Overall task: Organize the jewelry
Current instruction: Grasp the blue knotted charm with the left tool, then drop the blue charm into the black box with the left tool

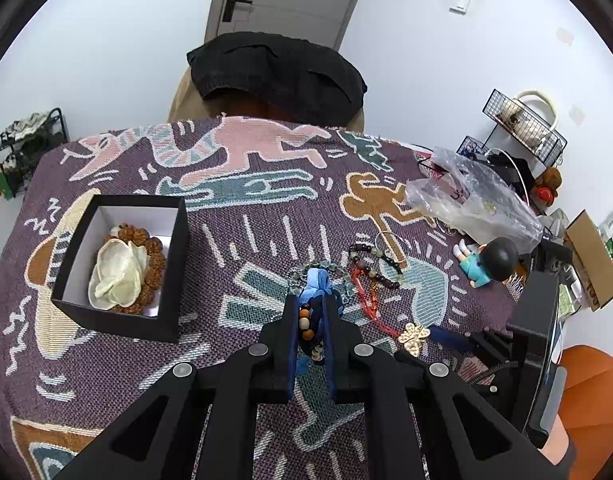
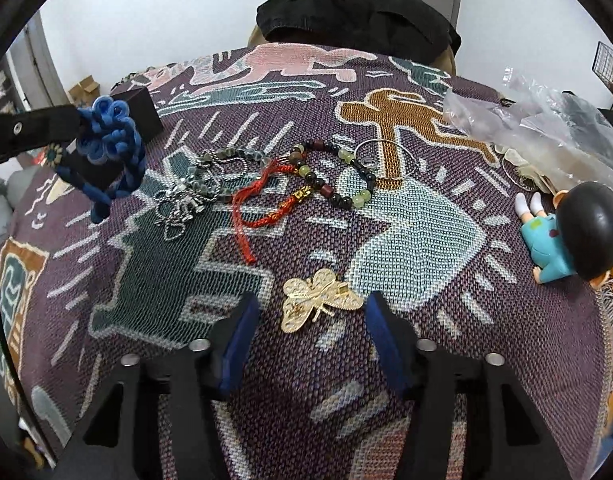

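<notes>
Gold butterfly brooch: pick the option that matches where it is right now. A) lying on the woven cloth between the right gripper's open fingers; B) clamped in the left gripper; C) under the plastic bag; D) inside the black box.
A: the right wrist view shows the gold butterfly brooch flat on the woven cloth, between the right gripper fingers, which stand apart on either side without pressing it.

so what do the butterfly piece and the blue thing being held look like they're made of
Butterfly piece: looks like gold-toned metal, shiny openwork wings; could be plated. Blue thing in the left hand-held gripper: braided cord tied in a decorative knot, matte, with wooden-looking beads.
</notes>
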A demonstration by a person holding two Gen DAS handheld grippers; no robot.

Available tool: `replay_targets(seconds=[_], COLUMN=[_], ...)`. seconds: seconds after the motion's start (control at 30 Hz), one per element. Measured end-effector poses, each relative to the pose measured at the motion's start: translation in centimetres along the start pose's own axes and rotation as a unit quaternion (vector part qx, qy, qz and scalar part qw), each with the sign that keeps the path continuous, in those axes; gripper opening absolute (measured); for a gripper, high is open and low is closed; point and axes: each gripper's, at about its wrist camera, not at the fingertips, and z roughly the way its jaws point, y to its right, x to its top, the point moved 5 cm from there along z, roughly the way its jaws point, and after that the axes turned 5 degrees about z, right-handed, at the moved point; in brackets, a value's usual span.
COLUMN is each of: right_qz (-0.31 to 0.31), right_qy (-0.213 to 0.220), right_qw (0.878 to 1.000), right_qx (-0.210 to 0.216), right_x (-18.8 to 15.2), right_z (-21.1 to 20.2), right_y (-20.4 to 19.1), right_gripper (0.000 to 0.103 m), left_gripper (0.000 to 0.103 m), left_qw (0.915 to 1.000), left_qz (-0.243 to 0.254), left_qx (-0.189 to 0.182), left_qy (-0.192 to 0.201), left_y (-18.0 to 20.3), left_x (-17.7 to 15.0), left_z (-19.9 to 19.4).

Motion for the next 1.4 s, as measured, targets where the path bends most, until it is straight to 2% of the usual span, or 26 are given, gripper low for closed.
replay_targets(seconds=[0.17,0.33,0.73,1.03,1.17,1.2,1.23,1.27,1.3,1.33,1.37,1.4], right_qz=[-0.007,0.022,0.034,0.027,0.017,0.015,0.013,0.013,0.012,0.011,0.009,0.006], right_qy=[0.010,0.022,0.078,0.104,0.107,0.107,0.107,0.107,0.106,0.106,0.105,0.105], right_qw=[1.000,0.999,0.993,0.989,0.988,0.988,0.988,0.987,0.987,0.987,0.986,0.986], right_qx=[0.000,0.025,0.078,0.100,0.106,0.107,0.112,0.116,0.120,0.124,0.128,0.131], right_x=[-0.5,-0.2,3.2,5.9,6.7,6.9,7.2,7.4,7.5,7.8,8.1,8.3], right_z=[-0.5,-1.1,-5.6,-7.7,-8.1,-8.1,-8.1,-8.1,-8.1,-8.0,-8.0,-8.0], right_y=[-0.4,-0.1,-2.2,-4.8,-6.3,-6.6,-7.1,-7.5,-7.8,-8.3,-8.8,-9.3], right_gripper=[0.041,0.041,0.041,0.041,0.041,0.041,0.041,0.041,0.041,0.041,0.041,0.041], left_gripper=[0.011,0.011,0.011,0.011,0.012,0.014,0.022,0.038,0.049,0.067,0.075,0.076], left_qw=[1.0000,0.9999,0.9984,0.9954,0.9945,0.9940,0.9938,0.9934,0.9929,0.9919,0.9907,0.9899], left_qz=[0.000,-0.002,-0.021,-0.055,-0.074,-0.083,-0.091,-0.102,-0.109,-0.116,-0.120,-0.122], left_qx=[0.000,0.005,0.031,0.057,0.044,0.033,0.023,0.006,-0.002,-0.006,-0.004,0.001], left_qy=[0.006,0.016,0.043,0.053,0.060,0.063,0.061,0.052,0.047,0.051,0.063,0.072], left_y=[-0.4,-1.3,-5.9,-10.7,-12.5,-12.9,-13.1,-13.4,-13.6,-13.9,-14.1,-14.3], left_x=[0.0,0.5,1.8,1.9,2.2,2.3,2.3,2.3,2.2,2.1,2.1,2.0], left_z=[-0.7,-1.8,-4.7,-4.6,-3.9,-3.8,-3.6,-3.3,-3.2,-3.3,-3.7,-4.2])
